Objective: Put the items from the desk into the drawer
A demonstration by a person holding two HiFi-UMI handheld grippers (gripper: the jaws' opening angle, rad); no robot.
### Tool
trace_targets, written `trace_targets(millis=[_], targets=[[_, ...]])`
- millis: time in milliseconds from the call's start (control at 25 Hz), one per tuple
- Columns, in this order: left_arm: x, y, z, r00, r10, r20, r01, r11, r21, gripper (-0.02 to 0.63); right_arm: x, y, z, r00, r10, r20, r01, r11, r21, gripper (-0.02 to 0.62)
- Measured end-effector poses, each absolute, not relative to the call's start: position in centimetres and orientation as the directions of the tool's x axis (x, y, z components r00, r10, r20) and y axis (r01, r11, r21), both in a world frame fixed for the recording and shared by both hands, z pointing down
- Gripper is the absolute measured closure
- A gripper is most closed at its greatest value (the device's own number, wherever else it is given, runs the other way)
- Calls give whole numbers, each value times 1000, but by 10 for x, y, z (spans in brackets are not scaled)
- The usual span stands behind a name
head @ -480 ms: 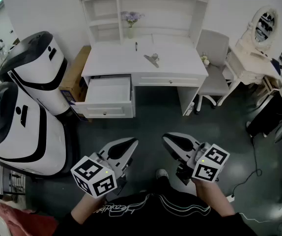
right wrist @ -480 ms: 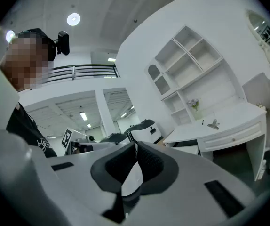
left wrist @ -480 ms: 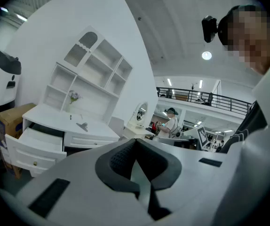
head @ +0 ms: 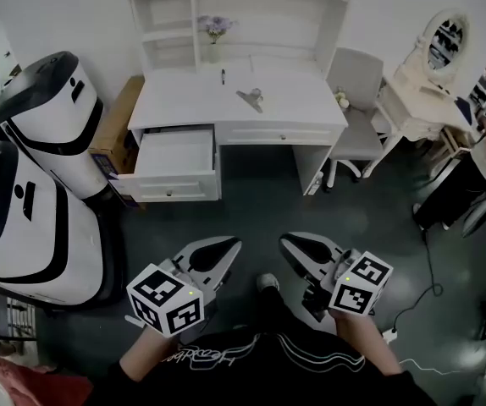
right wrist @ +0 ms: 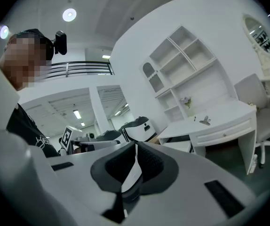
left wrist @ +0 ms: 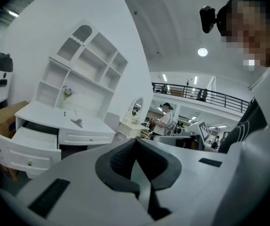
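A white desk (head: 294,108) stands ahead against the wall, with its left drawer (head: 175,161) pulled open. On the desktop lie a grey metal clip (head: 249,98) and a dark pen (head: 223,76). A small vase of purple flowers (head: 213,32) stands at the back. Both grippers are held low, far from the desk. My left gripper (head: 223,251) and right gripper (head: 291,245) are shut with nothing in them. The left gripper view shows the desk (left wrist: 95,125), clip (left wrist: 77,122) and open drawer (left wrist: 24,147). In the right gripper view the desk (right wrist: 229,114) and clip (right wrist: 205,121) show.
Two large white and black machines (head: 31,176) stand left of the desk, with a cardboard box (head: 112,134) between. A grey chair (head: 357,112) sits right of the desk, then a white vanity with an oval mirror (head: 442,49). A cable (head: 425,286) lies on the dark floor.
The view has shifted a little toward the desk and to the right. Both grippers stay shut and in the same place in front of the person.
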State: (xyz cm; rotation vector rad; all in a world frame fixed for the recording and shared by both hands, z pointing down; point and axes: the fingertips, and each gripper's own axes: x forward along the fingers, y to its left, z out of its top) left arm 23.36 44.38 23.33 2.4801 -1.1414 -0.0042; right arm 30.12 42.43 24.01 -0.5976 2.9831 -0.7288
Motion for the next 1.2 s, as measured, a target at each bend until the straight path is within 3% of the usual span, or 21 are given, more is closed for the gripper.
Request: trace_targets(millis=[520, 1200], targets=[[240, 362, 238, 698, -699, 157, -691, -598, 407, 586, 310, 341, 250, -933, -359, -9, -304, 802, -514, 545], [199, 65, 271, 638, -728, 250, -739, -490, 461, 586, 253, 51, 293, -970, -244, -13, -185, 768, -614, 543]])
